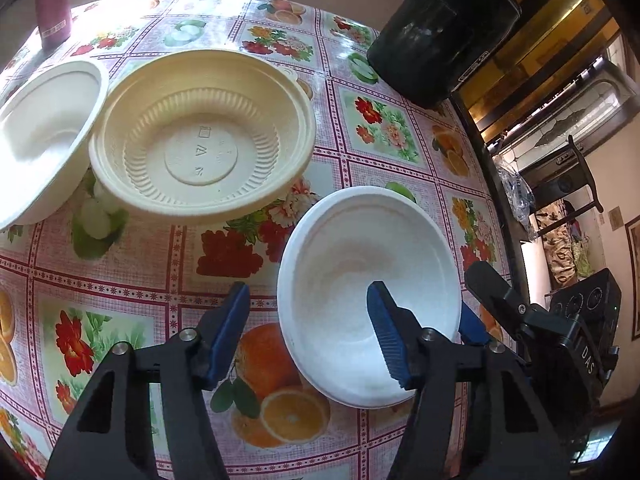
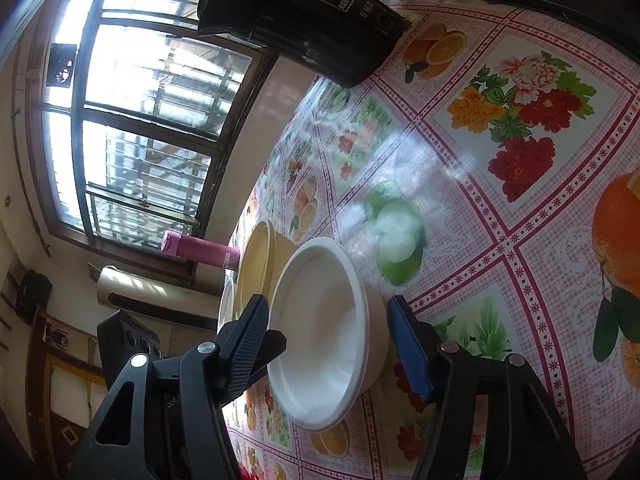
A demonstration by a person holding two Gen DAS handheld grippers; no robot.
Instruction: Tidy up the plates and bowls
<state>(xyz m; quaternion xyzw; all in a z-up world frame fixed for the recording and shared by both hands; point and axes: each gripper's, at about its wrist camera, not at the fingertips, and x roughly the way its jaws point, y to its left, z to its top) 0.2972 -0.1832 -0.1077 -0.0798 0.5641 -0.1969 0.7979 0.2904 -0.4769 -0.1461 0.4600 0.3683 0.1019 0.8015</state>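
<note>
Left gripper (image 1: pixel 308 320): jaws wide apart, one blue finger above the near white bowl (image 1: pixel 370 292), the other over bare cloth; holds nothing.
Right gripper (image 2: pixel 328 332): jaws apart, straddling the same white bowl (image 2: pixel 324 332); contact with its wall cannot be told.
Cream bowl (image 1: pixel 202 130): mid-desk, its rim overlapping a second white bowl (image 1: pixel 40 136) toward the left edge.
Desk (image 1: pixel 360 120): open flowered cloth between the bowls.
Black appliance (image 1: pixel 440 28): far right corner.
Pink bottle (image 1: pixel 52 4): far left edge.

Table w/ floral cloth (image 1: pixel 168 280): 2 white bowls (image 1: pixel 368 280) (image 1: pixel 36 136), cream bowl (image 1: pixel 200 136), black appliance (image 1: pixel 440 36), pink bottle (image 1: pixel 52 4).
</note>
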